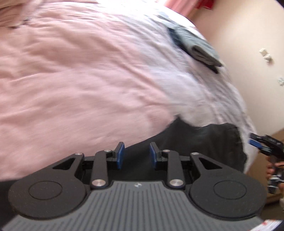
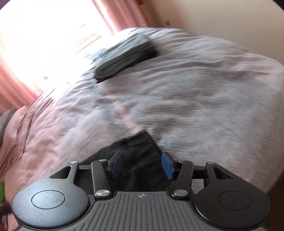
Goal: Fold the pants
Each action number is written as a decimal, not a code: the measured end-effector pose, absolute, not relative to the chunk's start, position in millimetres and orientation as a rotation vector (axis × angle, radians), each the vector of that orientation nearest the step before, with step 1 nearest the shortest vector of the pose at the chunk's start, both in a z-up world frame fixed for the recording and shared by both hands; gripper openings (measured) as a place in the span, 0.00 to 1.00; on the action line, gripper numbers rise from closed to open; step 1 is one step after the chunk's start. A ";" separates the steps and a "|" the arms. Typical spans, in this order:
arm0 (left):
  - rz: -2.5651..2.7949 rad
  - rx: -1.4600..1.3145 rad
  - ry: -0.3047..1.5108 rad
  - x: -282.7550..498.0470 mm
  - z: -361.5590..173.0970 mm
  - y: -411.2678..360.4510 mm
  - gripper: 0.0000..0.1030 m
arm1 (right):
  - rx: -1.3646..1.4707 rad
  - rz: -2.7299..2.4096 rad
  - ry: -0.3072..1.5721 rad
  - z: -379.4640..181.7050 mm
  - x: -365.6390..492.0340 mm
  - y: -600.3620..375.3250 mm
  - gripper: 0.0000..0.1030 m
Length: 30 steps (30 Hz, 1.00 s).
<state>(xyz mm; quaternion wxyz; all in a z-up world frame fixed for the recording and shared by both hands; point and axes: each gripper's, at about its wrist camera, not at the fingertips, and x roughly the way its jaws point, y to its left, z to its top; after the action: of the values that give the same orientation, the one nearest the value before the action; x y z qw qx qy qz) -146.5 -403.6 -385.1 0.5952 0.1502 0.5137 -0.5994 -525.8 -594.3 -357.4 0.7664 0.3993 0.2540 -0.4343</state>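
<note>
Dark pants [image 1: 204,142] lie flat near the edge of a bed with a pale pink cover [image 1: 71,80]. My left gripper [image 1: 137,154] hovers just above them, open, its blue pads apart with only cloth below. At the far right of the left wrist view, my right gripper [image 1: 254,140] hangs beyond the pants' end, held by a hand [image 1: 271,170]. In the right wrist view the right gripper [image 2: 142,165] stands wide open over the dark pants [image 2: 136,147], with nothing pinched. Both views are blurred.
A stack of folded grey and dark clothes [image 1: 195,44] [image 2: 124,55] sits further up the bed cover [image 2: 195,88]. Pink curtains [image 2: 124,14] and a bright window lie behind it. A cream wall [image 1: 248,35] runs along the bed's side.
</note>
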 end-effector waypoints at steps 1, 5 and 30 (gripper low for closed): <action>-1.420 0.344 1.205 -155.1 -388.0 -418.5 0.28 | 0.846 -0.923 0.553 -360.7 -519.1 -598.2 0.46; -1.473 0.340 1.273 -177.8 -408.9 -464.5 0.28 | 0.884 -0.868 0.561 -383.2 -509.7 -618.6 0.46; -1.416 0.413 1.063 -222.6 -432.0 -485.5 0.12 | 0.220 -0.765 0.758 -379.0 -396.9 -550.9 0.36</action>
<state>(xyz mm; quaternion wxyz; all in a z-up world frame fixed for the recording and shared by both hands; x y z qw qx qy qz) -222.6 -485.5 -432.0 0.6145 0.1793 0.4613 -0.6144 -396.9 -550.9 -379.0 0.8527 0.1047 0.3604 -0.3635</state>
